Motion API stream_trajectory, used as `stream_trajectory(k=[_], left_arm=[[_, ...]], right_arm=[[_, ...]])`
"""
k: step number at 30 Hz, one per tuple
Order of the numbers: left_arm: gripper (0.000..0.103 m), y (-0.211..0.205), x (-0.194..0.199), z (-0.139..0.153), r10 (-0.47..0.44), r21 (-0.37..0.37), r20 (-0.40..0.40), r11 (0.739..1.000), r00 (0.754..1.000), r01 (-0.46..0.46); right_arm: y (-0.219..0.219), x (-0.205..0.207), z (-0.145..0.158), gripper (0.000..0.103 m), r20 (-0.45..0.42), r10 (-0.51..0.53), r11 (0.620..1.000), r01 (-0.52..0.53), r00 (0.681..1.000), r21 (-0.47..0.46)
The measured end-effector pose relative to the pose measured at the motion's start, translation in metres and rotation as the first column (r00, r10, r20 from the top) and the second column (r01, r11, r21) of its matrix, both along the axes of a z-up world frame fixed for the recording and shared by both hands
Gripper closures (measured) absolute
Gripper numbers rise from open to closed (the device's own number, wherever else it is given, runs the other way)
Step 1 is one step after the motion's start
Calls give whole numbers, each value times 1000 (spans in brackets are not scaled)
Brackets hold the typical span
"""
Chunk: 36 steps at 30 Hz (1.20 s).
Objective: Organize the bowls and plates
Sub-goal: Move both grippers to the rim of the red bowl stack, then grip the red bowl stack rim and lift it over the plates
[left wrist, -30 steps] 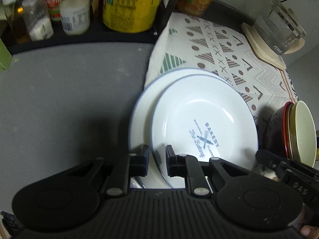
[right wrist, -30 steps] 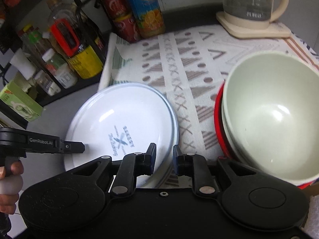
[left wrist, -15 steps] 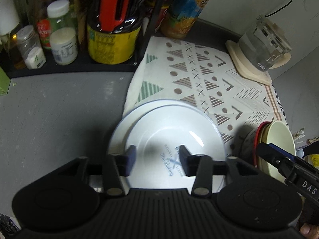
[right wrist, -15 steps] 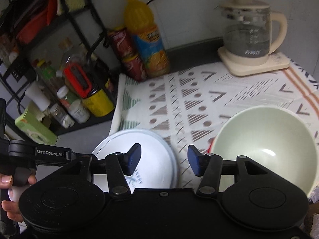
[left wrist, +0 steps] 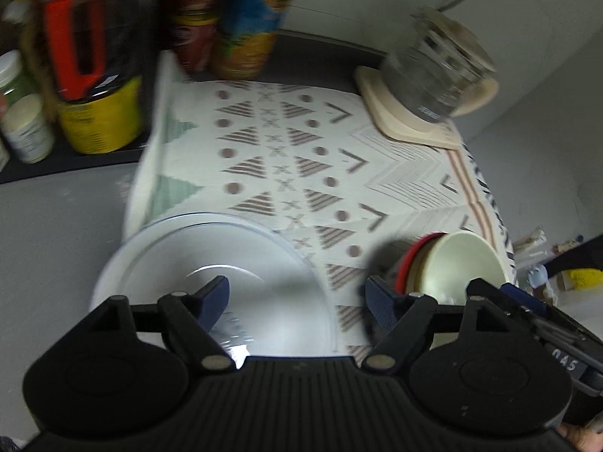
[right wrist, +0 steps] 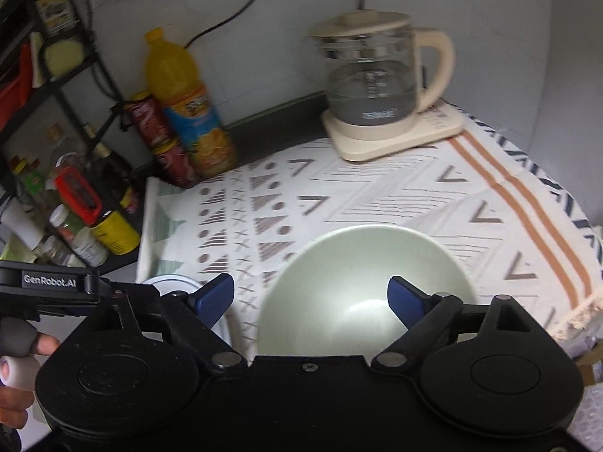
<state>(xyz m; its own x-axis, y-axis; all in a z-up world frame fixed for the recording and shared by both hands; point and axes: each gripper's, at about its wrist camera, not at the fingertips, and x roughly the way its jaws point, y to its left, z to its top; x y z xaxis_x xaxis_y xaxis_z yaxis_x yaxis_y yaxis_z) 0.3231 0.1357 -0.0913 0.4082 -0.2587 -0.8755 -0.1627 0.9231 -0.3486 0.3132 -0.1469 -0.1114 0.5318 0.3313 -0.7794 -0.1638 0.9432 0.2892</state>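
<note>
1. Left edge, right wrist view: black wire shelf [right wrist: 56,86] packed with jars and bottles; a yellow-labelled jar [right wrist: 115,233] sits at its foot.
2. Grey bench [left wrist: 56,226] at the left of the left wrist view, a patterned cloth [left wrist: 301,165] covering its right part.
3. Left tongs [left wrist: 297,297] spread wide apart, empty, over stacked white plates [left wrist: 211,263] at lower centre; the plates straddle the cloth's left edge. View blurred.
4. Orange juice bottle [right wrist: 184,105] and red cans [right wrist: 158,139] at the grey wall [right wrist: 264,19], upper centre-left.
5. Right tongs [right wrist: 312,297] wide apart, empty, above the pale green bowl [right wrist: 361,263] on the cloth, lower centre; red rim of a bowl under it [left wrist: 410,256].
6. Glass kettle [right wrist: 377,79] on a cream base, upper right.
</note>
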Motion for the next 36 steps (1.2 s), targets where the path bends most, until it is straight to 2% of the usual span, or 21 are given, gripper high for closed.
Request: stream_trajectory(k=[12, 22, 24, 26, 28, 32, 36], left_arm=[[25, -66, 21, -9, -136, -25, -9, 990, 991, 136], [26, -85, 27, -30, -136, -2, -69, 991, 988, 137], [28, -88, 27, -36, -138, -12, -84, 990, 987, 137], [30, -90, 28, -42, -129, -23, -98, 992, 987, 127], [36, -92, 27, -46, -122, -24, -106, 992, 987, 120], [55, -94, 26, -55, -107, -31, -132, 994, 985, 104], [66, -93, 23, -61, -76, -66, -147, 996, 986, 67]], right_arm=[[-54, 1, -19, 14, -49, -75, 997, 75, 996, -20], [-81, 5, -42, 14, -133, -64, 998, 67, 989, 22], [-85, 7, -52, 19, -167, -53, 997, 60, 984, 38], [-89, 9, -61, 29, -200, -39, 997, 50, 979, 53], [-91, 11, -69, 40, -230, -23, 997, 40, 973, 67], [-90, 14, -84, 59, -284, 31, 995, -3, 958, 96], [-88, 16, -91, 62, -302, 65, 995, -38, 951, 93]])
